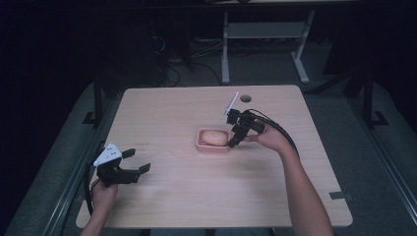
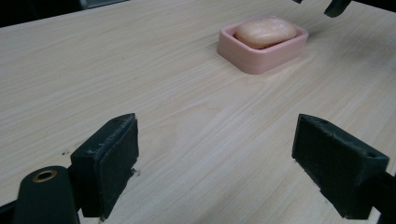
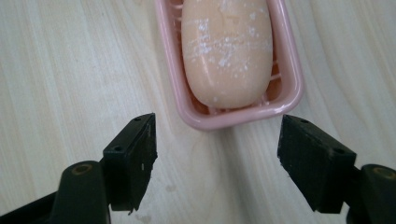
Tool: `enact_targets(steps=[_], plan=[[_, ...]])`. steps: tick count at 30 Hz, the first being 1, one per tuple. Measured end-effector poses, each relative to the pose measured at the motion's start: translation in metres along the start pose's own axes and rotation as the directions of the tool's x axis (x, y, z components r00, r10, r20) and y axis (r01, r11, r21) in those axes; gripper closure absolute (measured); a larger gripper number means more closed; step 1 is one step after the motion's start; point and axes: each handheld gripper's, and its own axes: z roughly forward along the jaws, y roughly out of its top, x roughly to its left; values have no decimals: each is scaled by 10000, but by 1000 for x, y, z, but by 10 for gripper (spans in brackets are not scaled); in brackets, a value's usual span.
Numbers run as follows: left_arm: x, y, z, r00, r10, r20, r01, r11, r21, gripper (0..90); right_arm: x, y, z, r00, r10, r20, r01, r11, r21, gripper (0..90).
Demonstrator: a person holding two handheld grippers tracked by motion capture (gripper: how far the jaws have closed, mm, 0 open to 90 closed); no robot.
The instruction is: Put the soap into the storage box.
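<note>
A pale peach bar of soap point(image 1: 215, 137) point(image 2: 265, 31) point(image 3: 227, 51) lies in a pink soap dish point(image 1: 200, 145) point(image 2: 261, 58) point(image 3: 285, 93) near the middle of the wooden table. My right gripper point(image 1: 234, 139) point(image 3: 217, 161) hovers at the dish's right end, open, jaws wide apart and empty, just short of the rim. My left gripper point(image 1: 137, 161) point(image 2: 215, 170) rests low over the table near the front left, open and empty, pointed toward the dish from a distance.
The light wooden table point(image 1: 187, 196) has a round cable hole point(image 1: 245, 99) at the back. Dark floor, cables and a white desk frame point(image 1: 265, 34) lie beyond the far edge. A dark bracket point(image 1: 341, 195) sits at the front right edge.
</note>
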Motion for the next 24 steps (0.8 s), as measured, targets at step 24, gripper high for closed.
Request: enact_targets(steps=[24], plan=[[0,0,0,10000,1,-18,-1,10000,7,143,10,-24,-9,9998,106,143,-104,9999,-111,271]])
